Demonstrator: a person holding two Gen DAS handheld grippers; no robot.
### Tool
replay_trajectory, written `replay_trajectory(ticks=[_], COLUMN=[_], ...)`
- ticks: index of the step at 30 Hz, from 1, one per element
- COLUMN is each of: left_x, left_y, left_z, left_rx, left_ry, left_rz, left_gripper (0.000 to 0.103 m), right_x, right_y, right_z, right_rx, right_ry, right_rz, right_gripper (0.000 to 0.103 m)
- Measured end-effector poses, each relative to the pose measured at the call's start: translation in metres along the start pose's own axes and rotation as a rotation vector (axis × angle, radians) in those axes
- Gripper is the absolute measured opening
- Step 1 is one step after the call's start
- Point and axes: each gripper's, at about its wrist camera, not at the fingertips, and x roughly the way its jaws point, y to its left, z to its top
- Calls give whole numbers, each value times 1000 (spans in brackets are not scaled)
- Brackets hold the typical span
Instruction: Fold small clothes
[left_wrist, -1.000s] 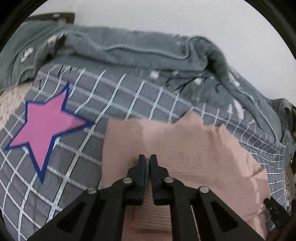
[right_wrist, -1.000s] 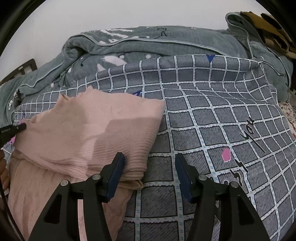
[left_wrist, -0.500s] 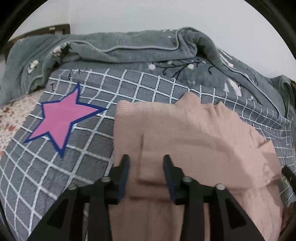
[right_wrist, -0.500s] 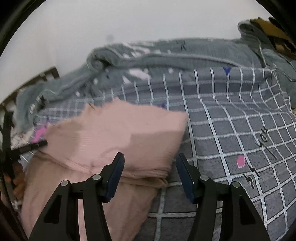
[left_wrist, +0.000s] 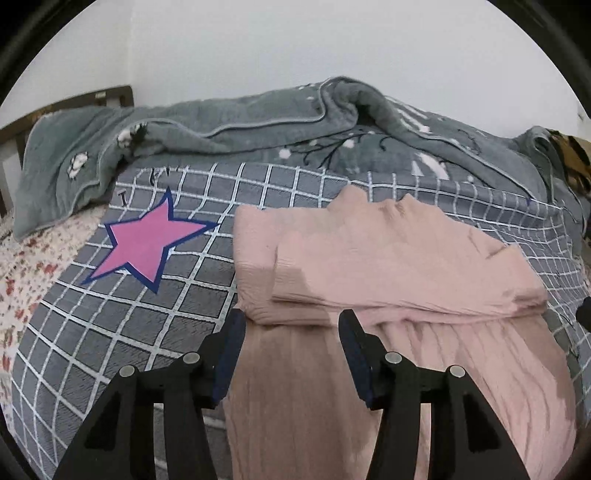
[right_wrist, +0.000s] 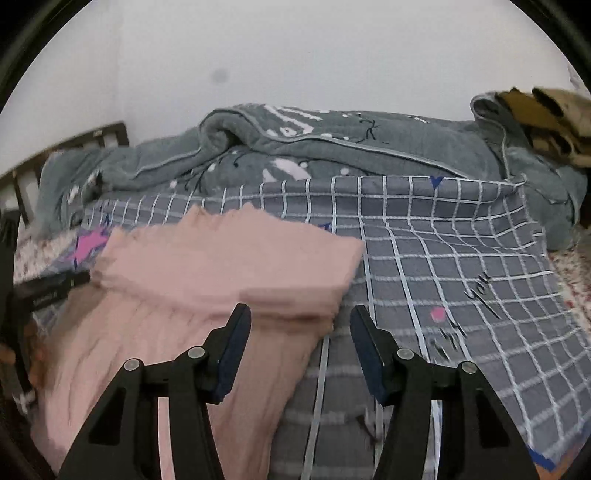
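Garment: pink knit top – lies on the bed's checked cover, upper part folded down over the lower, at 12 o'clock of both views.
Handling: judged light, soft, limp; likely to sag and slip off its fold.
Hold points: the two near corners of the folded edge.
Left hand-held gripper: released, nothing between the jaws.
Right hand-held gripper: released, empty.
Room: bare cover at 3 o'clock of the right view – grey blanket bunched at 12.
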Motion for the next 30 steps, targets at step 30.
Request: replay_trajectory(ticks=[30], left_x=[-120], left_y=[36], left_z=[-134], left_rx=[-52], left_ry=[70], left_rz=[-205], left_gripper=[59], right_x=[-133], right_y=[45], right_z=[-145], right_rx=[-22], right_ry=[106], right_rz=[49], right_gripper=[41])
